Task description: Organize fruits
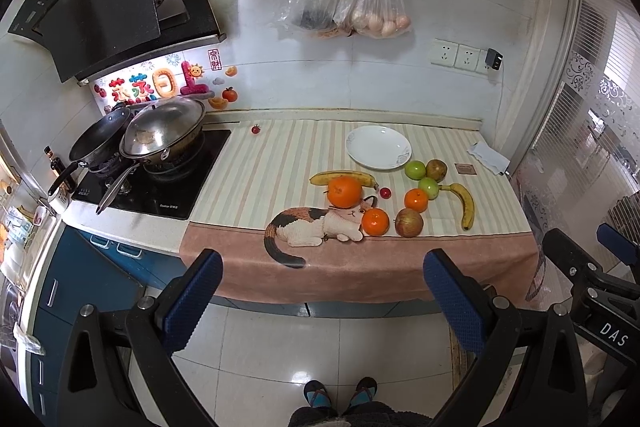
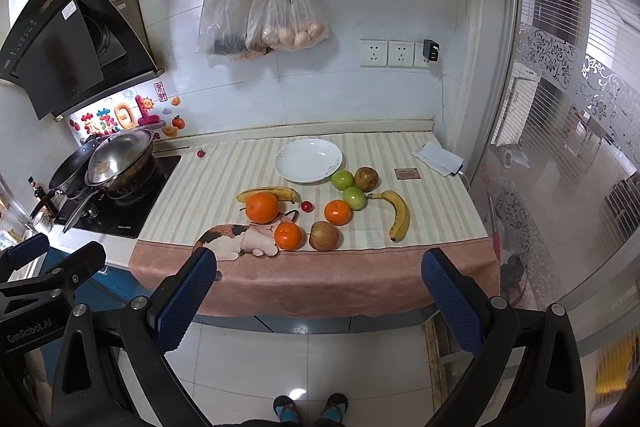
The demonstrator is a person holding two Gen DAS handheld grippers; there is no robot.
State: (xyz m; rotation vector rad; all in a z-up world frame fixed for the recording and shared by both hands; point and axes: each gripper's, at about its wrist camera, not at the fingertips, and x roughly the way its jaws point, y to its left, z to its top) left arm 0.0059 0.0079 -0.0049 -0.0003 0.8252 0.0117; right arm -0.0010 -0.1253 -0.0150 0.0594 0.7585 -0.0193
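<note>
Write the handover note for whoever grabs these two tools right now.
Left tool: open, holds nothing, short of the counter.
Right tool: the same.
Plate: bare, at the back of the cloth.
Fruit all loose on the cloth: three oranges, two bananas, two green apples, red apple, brown pear, cherry tomato, another by the stove.
Done: nothing.
Left: all of it.

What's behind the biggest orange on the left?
A banana lies right behind the large orange, its middle hidden by the fruit. Whether they touch can't be told. Farther back there is only striped cloth.
</note>
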